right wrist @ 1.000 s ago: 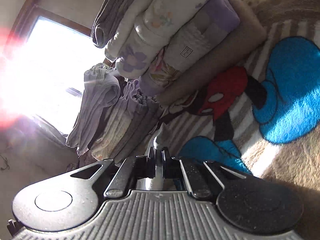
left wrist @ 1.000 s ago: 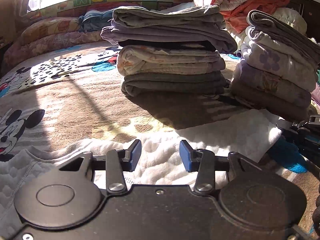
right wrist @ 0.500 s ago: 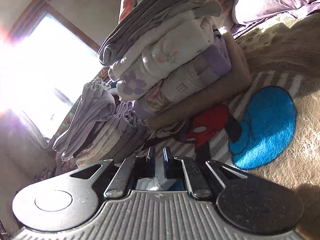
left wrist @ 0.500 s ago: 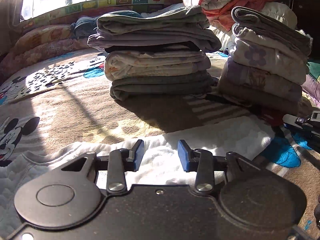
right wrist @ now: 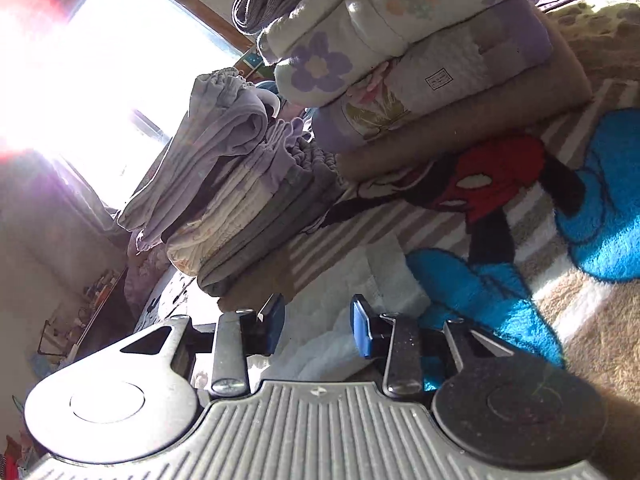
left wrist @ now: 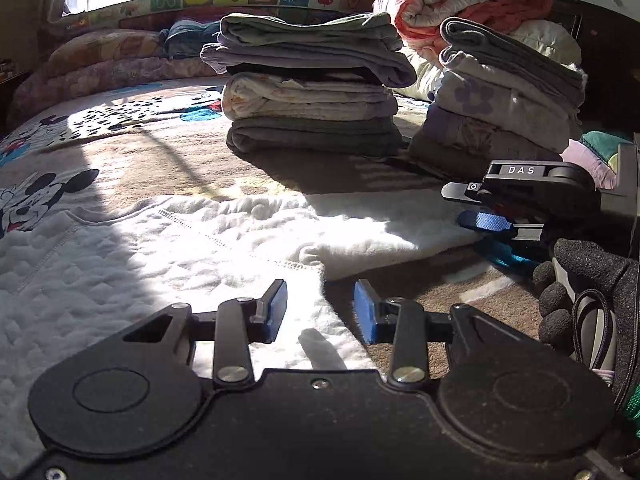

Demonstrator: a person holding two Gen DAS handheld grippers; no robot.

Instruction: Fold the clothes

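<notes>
White quilted garment (left wrist: 168, 248), spread flat on the cartoon-print blanket (left wrist: 168, 160) that covers the bed, with one fleecy part (left wrist: 384, 228) turned over toward the right. Behind it stand two stacks of folded clothes, the left stack (left wrist: 312, 92) and the right stack (left wrist: 504, 96), both well apart from the garment.

Left gripper (left wrist: 320, 306): jaws wide apart and empty, hovering low above the garment's near edge. Right gripper (right wrist: 318, 318): jaws likewise wide, holding nothing, with the garment's right end (right wrist: 360, 280) lying between and just beyond its fingers; in the left wrist view it (left wrist: 520, 200) sits at that end. A gloved hand (left wrist: 580, 292) shows at the far right.

Step in hand, as judged: a fold has been laid and released. The next move calls for a fresh grip on an edge, both grippers closing on cloth before lifting it across.

Compared with one second ago, the right gripper, then pinched shut on a tip of white cloth, has opened; the left gripper has widened and drawn back toward the near edge.
</notes>
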